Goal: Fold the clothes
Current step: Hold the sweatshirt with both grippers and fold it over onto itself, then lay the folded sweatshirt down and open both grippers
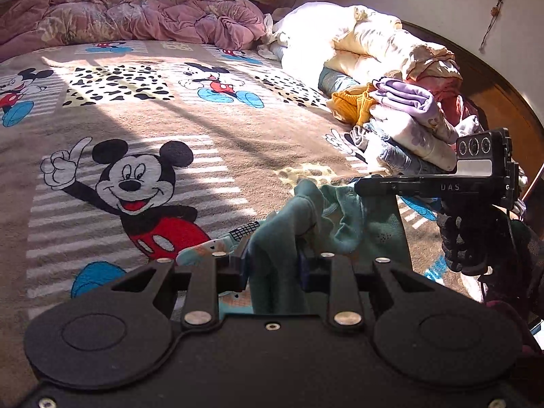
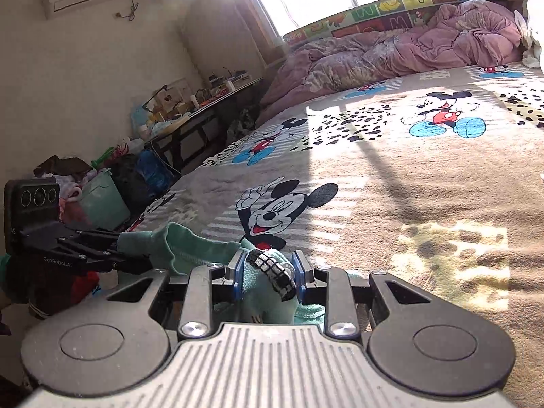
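Sunlit bed (image 1: 210, 156) is lying beyond both claws. Left claw (image 1: 273, 265) and right claw (image 2: 268, 277) are each clamping the green garment (image 1: 367, 227), which is stretching between them, bunched.

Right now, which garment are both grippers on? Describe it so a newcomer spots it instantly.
Start at the bed's cartoon-mouse blanket and go to its near edge, left of the clothes pile. The teal garment is bunched there, pinched by the left gripper and right gripper. Only it is teal, with a black-and-white checked patch.

Teal garment (image 1: 282, 238), cartoon-mouse-printed blanket (image 1: 204, 136)
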`<state>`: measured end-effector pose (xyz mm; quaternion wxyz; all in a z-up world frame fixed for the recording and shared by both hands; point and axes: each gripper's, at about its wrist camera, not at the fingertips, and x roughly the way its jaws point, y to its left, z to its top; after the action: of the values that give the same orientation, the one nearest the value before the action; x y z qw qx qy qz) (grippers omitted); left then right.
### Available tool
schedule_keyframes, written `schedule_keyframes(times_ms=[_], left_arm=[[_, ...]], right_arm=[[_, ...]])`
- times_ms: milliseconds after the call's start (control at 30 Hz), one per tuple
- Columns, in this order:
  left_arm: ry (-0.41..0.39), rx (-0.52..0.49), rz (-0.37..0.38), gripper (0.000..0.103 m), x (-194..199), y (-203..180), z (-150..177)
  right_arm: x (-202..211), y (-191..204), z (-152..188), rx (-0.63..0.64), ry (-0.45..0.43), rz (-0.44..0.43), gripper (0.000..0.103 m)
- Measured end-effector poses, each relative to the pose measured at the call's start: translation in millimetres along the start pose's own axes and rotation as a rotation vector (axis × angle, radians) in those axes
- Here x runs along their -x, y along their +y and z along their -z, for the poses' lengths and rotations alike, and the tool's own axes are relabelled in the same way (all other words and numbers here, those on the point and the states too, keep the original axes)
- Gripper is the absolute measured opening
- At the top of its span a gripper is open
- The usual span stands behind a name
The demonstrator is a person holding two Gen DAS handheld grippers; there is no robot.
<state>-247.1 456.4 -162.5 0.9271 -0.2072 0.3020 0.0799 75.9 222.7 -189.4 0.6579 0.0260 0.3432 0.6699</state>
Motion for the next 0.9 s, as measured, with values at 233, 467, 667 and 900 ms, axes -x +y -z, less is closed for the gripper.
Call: schedule_keyframes(times_ms=[233, 467, 667, 900], left_arm=[[-0.068, 0.132, 0.073, 0.024, -22, 49, 2], [-0.073, 0.266, 0.1, 0.023, -57, 86, 17], [-0.066, 0.282, 0.048, 0.026, -66, 91, 24], [-0.107, 0.194, -0.113, 0.056, -27, 66, 12]], right_arm=[[-39, -40, -8, -0.117, 0.027, -0.066, 0.028], [-67, -73, -10, -0.201, 0.019, -0.086, 0.027], [-87, -97, 14, -0.255, 0.031, -0.046, 0.027], [-52, -80, 4, -0.25, -0.087, -0.014, 0.038]])
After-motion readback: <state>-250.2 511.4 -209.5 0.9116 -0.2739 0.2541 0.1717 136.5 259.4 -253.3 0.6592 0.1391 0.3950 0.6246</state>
